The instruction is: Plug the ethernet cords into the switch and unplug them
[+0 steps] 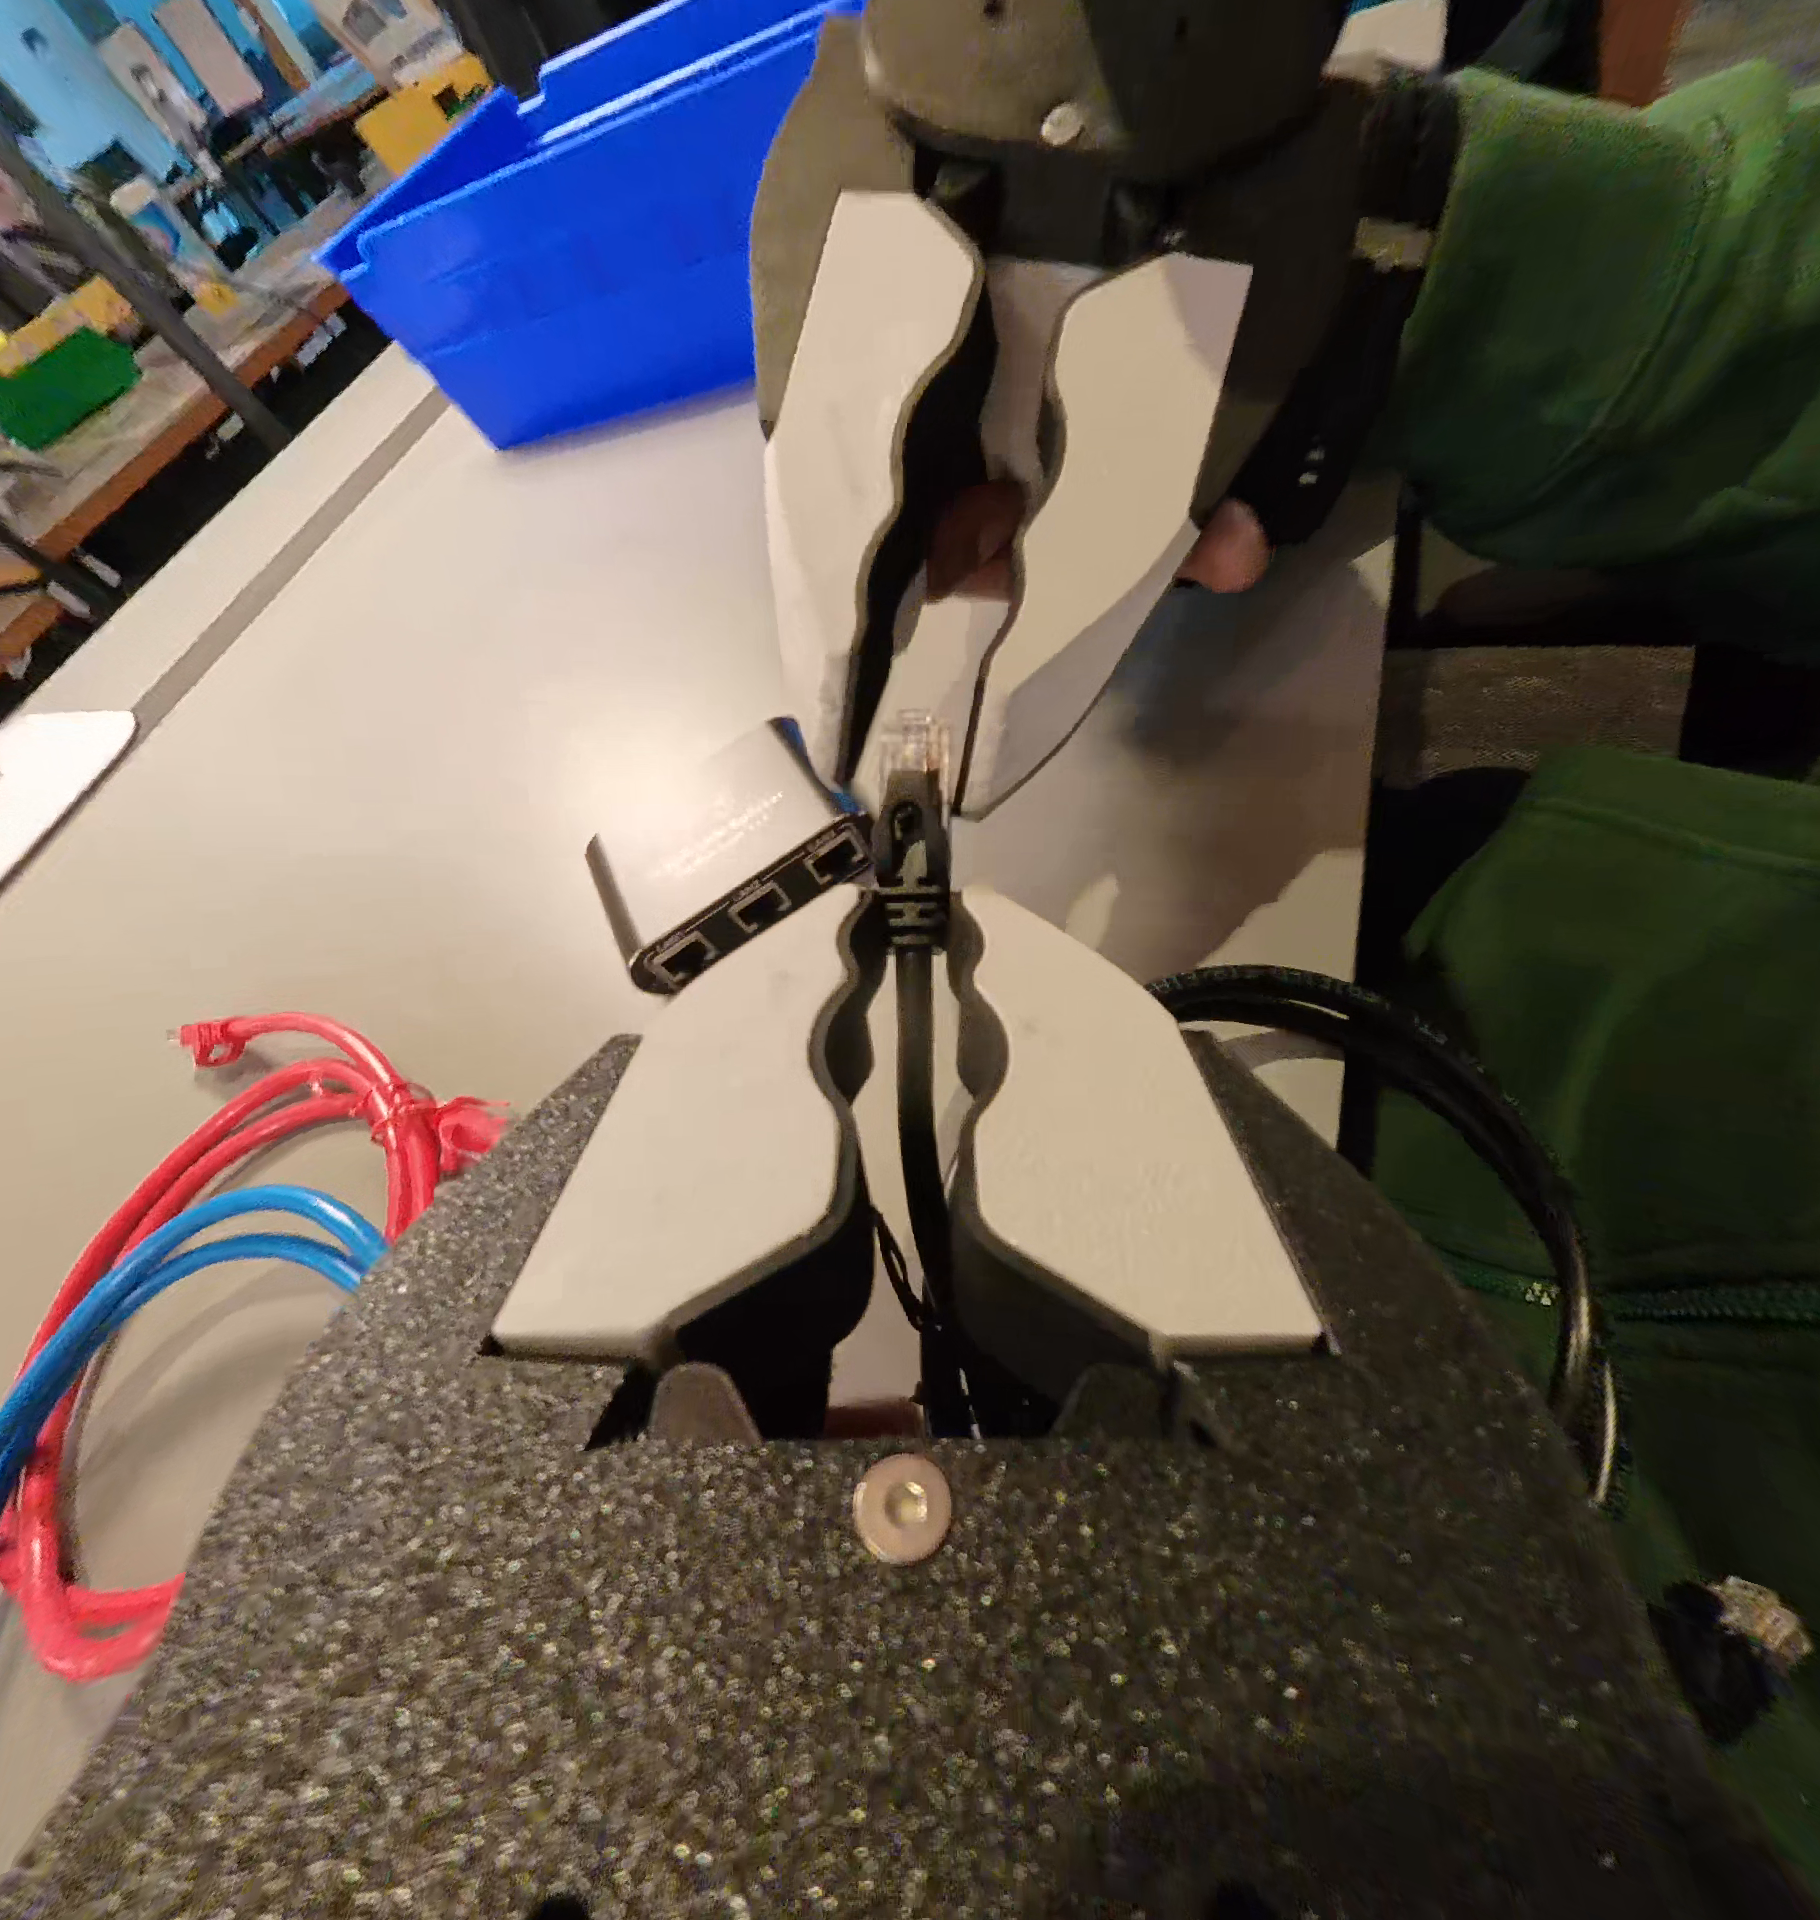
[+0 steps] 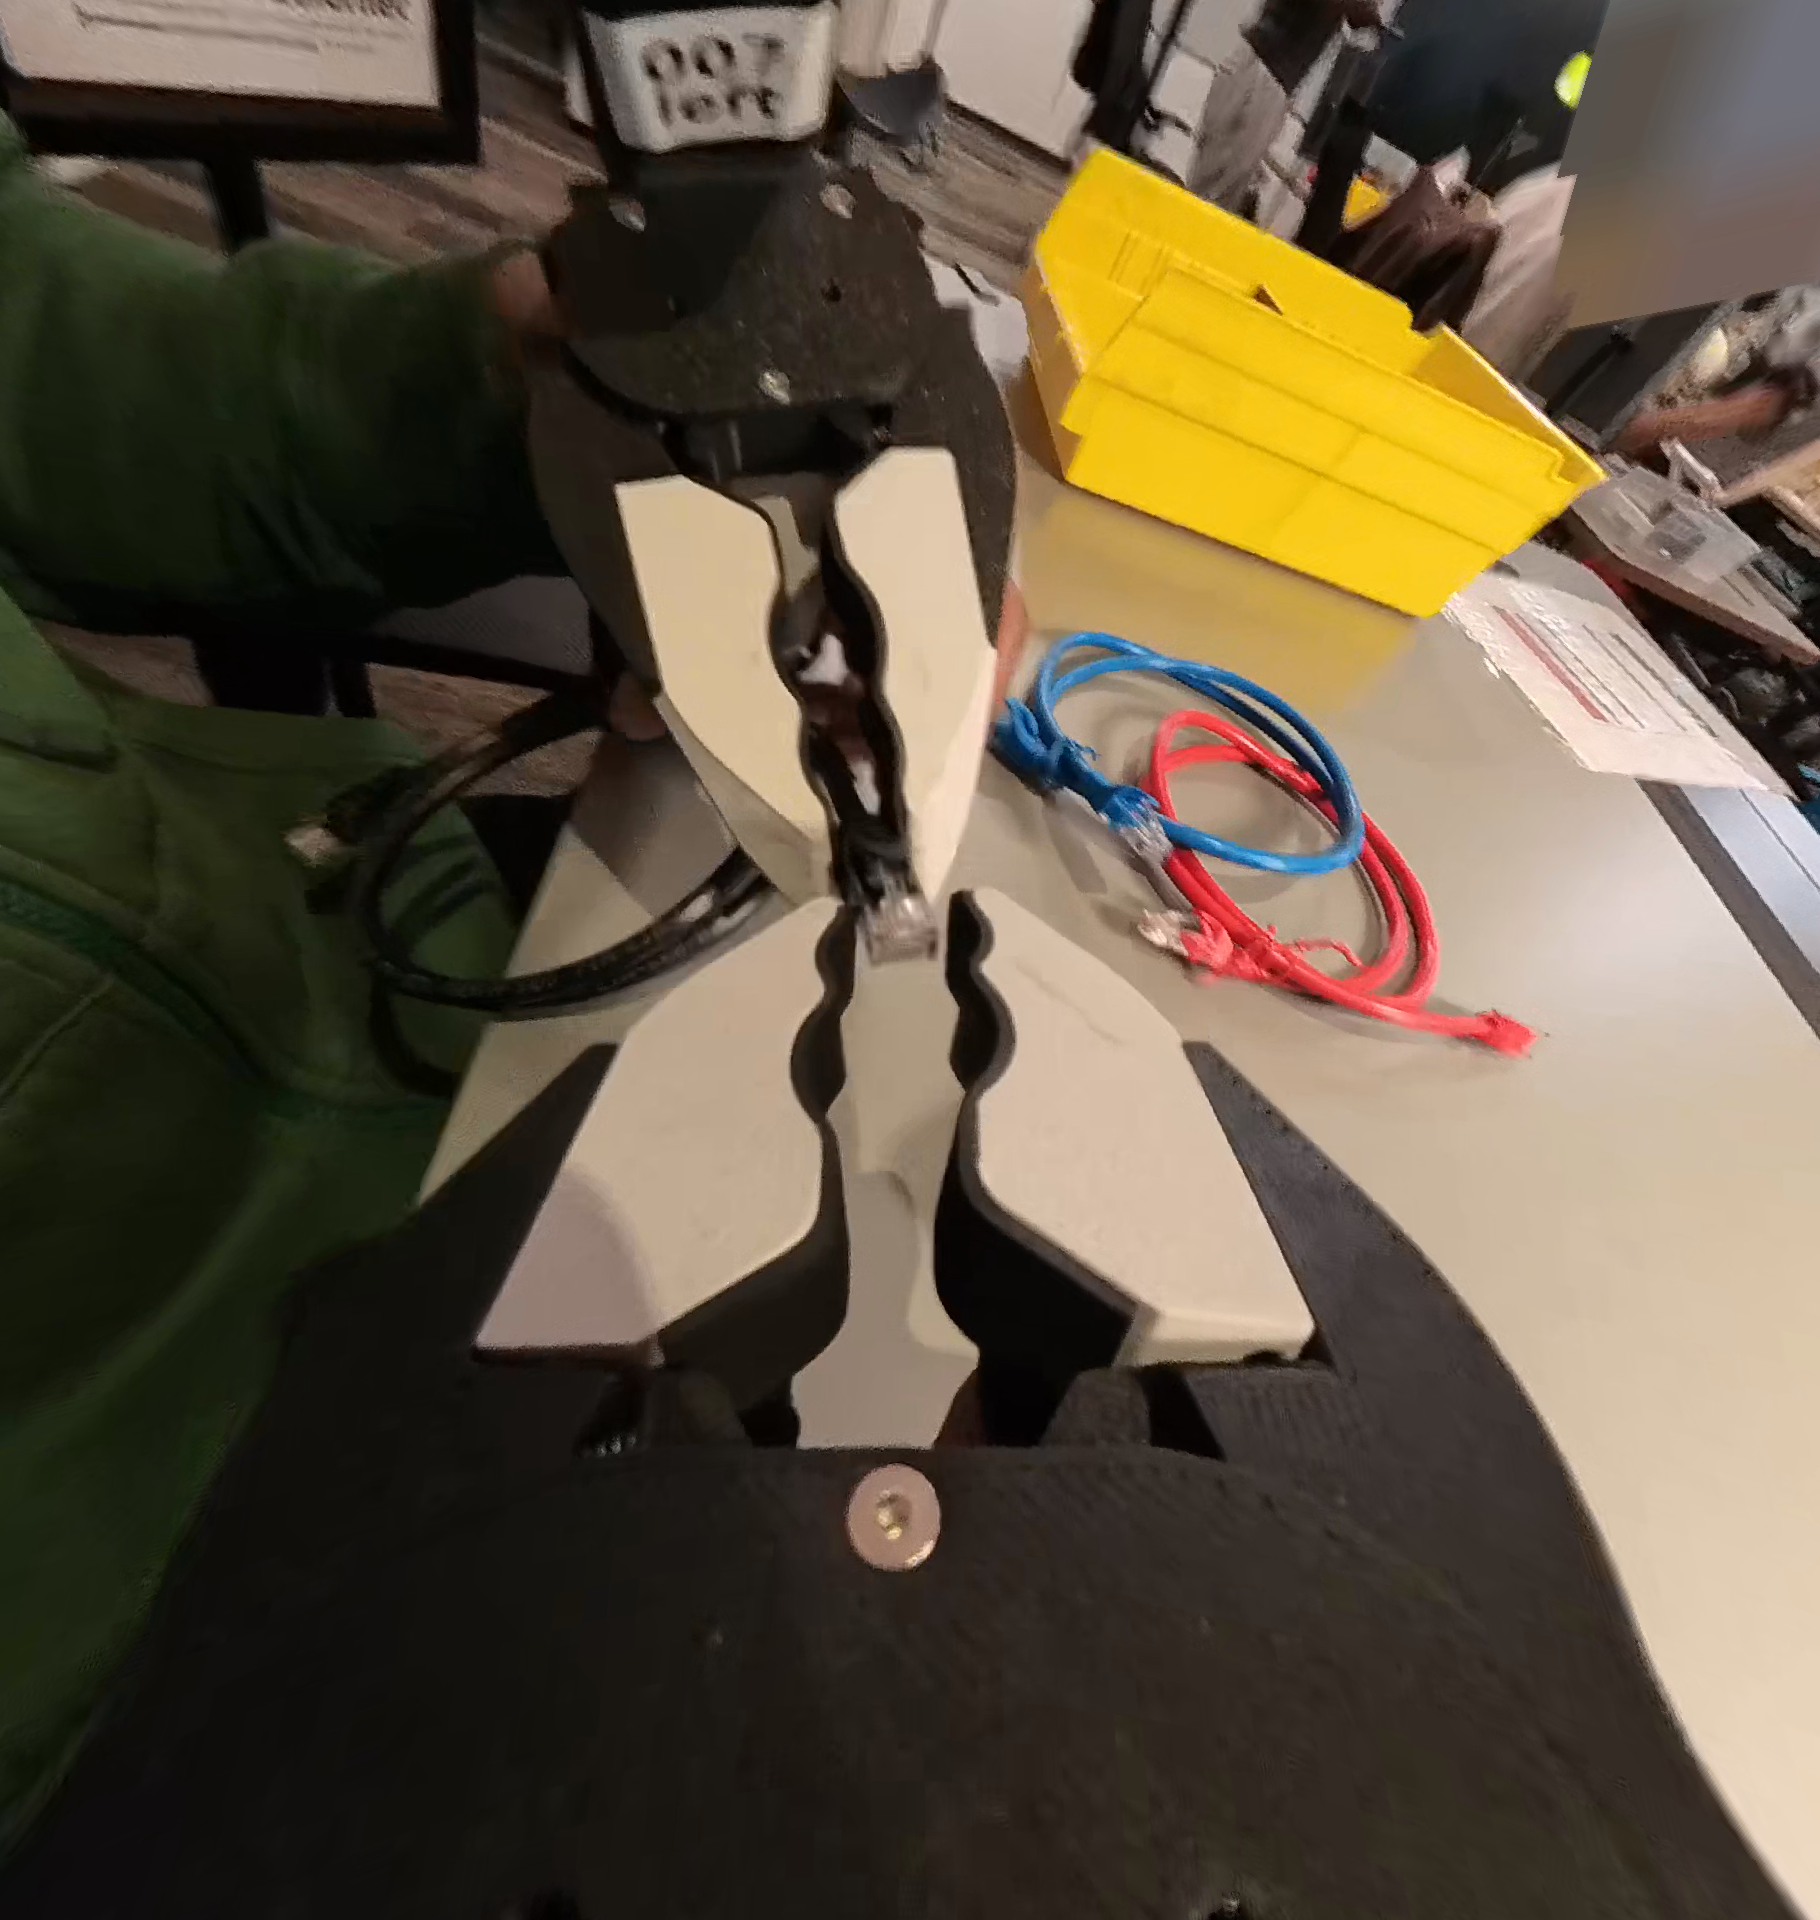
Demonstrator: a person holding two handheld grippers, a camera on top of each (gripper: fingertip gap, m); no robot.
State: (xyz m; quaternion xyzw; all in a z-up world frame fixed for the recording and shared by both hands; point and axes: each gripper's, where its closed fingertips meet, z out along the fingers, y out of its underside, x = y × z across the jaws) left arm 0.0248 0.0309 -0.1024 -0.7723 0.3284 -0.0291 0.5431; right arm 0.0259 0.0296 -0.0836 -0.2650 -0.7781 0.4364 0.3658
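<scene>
While your left gripper (image 1: pixel 911 914) pinches the black cord (image 1: pixel 911 1091) behind its plug (image 1: pixel 914 743), mid-frame, the switch (image 1: pixel 740 868) lies just left.

Your right gripper (image 2: pixel 890 914) gapes around the plug tip. Limp cord, brittle clip: take the stiff boot (image 1: pixel 911 847).

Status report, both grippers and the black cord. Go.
Left gripper shut on black cord. Right gripper open at its plug. Switch ports empty.

The light grey table (image 1: pixel 386 665) carries a black switch (image 1: pixel 719 831), coiled red cords (image 2: pixel 1332 935) and blue cords (image 2: pixel 1249 727). A blue bin (image 1: pixel 573 260) and a yellow bin (image 2: pixel 1290 426) stand farther back, with a paper sheet (image 2: pixel 1602 686) near the edge.
</scene>
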